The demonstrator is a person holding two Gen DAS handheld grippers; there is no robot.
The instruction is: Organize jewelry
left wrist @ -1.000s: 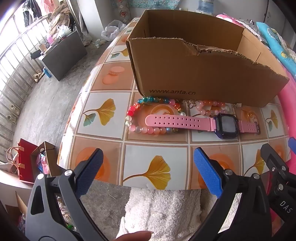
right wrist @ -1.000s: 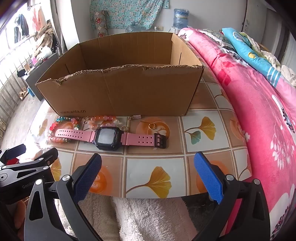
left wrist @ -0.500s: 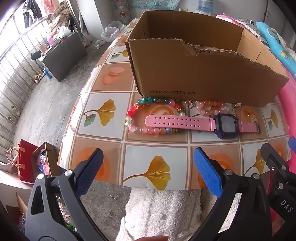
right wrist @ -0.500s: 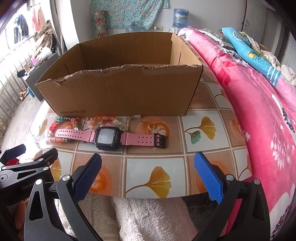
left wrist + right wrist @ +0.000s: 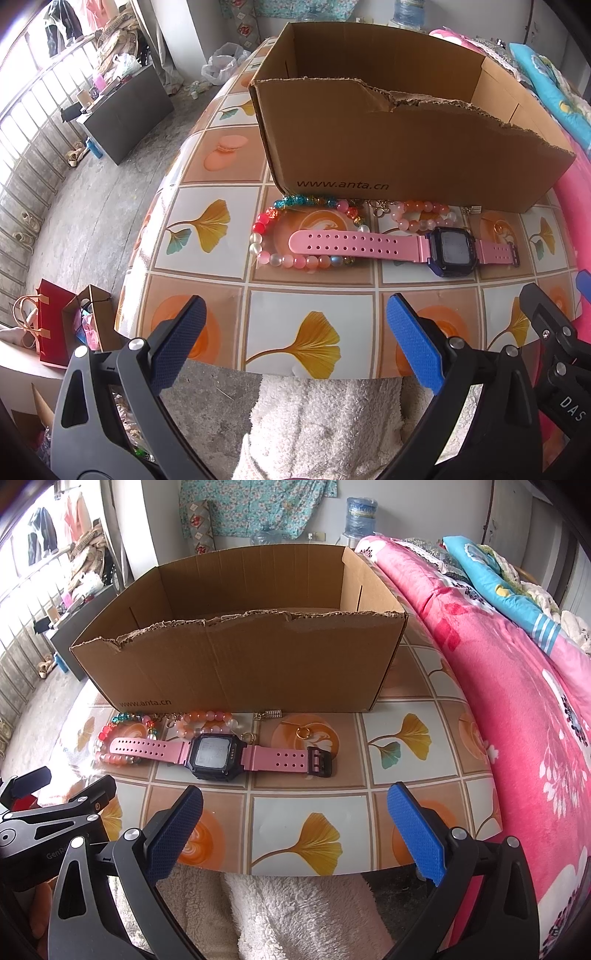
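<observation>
A pink-strapped digital watch (image 5: 448, 251) (image 5: 214, 755) lies flat on the tiled table, in front of an open cardboard box (image 5: 388, 147) (image 5: 240, 664). Its strap lies across a multicoloured bead bracelet (image 5: 295, 229) (image 5: 123, 738). A pink bead bracelet (image 5: 421, 216) (image 5: 205, 720), a small gold ring (image 5: 303, 732) and a small charm (image 5: 271, 714) lie by the box's front wall. My left gripper (image 5: 295, 343) and right gripper (image 5: 295, 827) are both open and empty, held over the table's near edge, short of the jewelry.
A pink floral blanket (image 5: 517, 701) lies along the table's right side. A white fluffy cloth (image 5: 325, 424) is below the near edge. The floor drops off left, with a red bag (image 5: 51, 328) and a dark cabinet (image 5: 122, 110).
</observation>
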